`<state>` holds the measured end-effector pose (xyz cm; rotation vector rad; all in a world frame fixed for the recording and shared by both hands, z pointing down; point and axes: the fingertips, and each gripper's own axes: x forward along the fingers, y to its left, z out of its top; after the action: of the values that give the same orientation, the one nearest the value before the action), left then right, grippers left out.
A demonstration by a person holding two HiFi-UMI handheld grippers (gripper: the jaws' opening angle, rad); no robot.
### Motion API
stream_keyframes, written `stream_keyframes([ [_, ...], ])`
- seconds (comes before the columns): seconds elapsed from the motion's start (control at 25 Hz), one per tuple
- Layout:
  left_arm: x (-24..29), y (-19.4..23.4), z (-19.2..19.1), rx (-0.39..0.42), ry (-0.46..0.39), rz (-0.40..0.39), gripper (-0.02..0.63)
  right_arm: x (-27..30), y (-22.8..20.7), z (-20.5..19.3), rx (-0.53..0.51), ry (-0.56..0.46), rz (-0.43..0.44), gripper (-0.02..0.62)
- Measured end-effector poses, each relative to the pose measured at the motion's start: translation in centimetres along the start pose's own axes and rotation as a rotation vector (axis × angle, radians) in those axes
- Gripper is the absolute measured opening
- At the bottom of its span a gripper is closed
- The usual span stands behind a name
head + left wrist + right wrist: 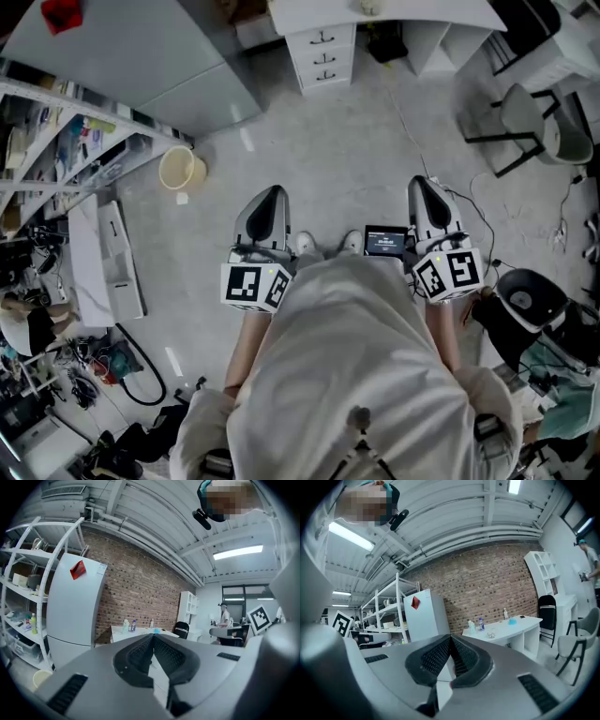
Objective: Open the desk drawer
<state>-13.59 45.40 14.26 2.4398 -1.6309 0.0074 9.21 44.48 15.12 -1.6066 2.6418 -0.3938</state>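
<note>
A white desk stands far ahead at the top of the head view, with a white three-drawer unit under it, all drawers shut. I hold both grippers level at waist height, well short of the desk. The left gripper and the right gripper are both shut with nothing between their pads. In the left gripper view the shut left gripper points toward the desk with bottles on it. The right gripper is shut too, with the desk beyond it to the right.
A tall white fridge and a crowded shelf rack line the left side. A cream bucket sits on the floor near them. A chair stands at the right, and cables trail across the concrete floor.
</note>
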Motion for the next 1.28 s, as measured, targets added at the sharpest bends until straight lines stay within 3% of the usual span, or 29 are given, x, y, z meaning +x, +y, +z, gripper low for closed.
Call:
stream_keyframes([
  [0.36,-0.9,0.5,-0.6,0.002,0.026,0.0,0.008,0.4,2.7,0.7,-0.011,-0.014,0.026,0.028],
  [0.68,1.1,-3.5,0.7,-0.003,-0.035,-0.013,0.008,-1.8,-0.2,1.2,-0.025,-0.028,0.059,0.028],
  [0.8,1.7,-4.2,-0.1,0.022,-0.026,0.0,0.008,-2.1,-1.6,1.1,-0.055,-0.025,0.061,0.028],
  [0.92,1.8,-4.9,-1.1,0.017,0.001,-0.003,0.008,-2.9,-2.9,0.1,-0.013,0.0,0.04,0.026],
  [1.28,7.4,-2.6,0.3,-0.013,-0.056,-0.028,0.008,0.7,-6.0,-0.5,0.041,0.031,0.013,0.026],
])
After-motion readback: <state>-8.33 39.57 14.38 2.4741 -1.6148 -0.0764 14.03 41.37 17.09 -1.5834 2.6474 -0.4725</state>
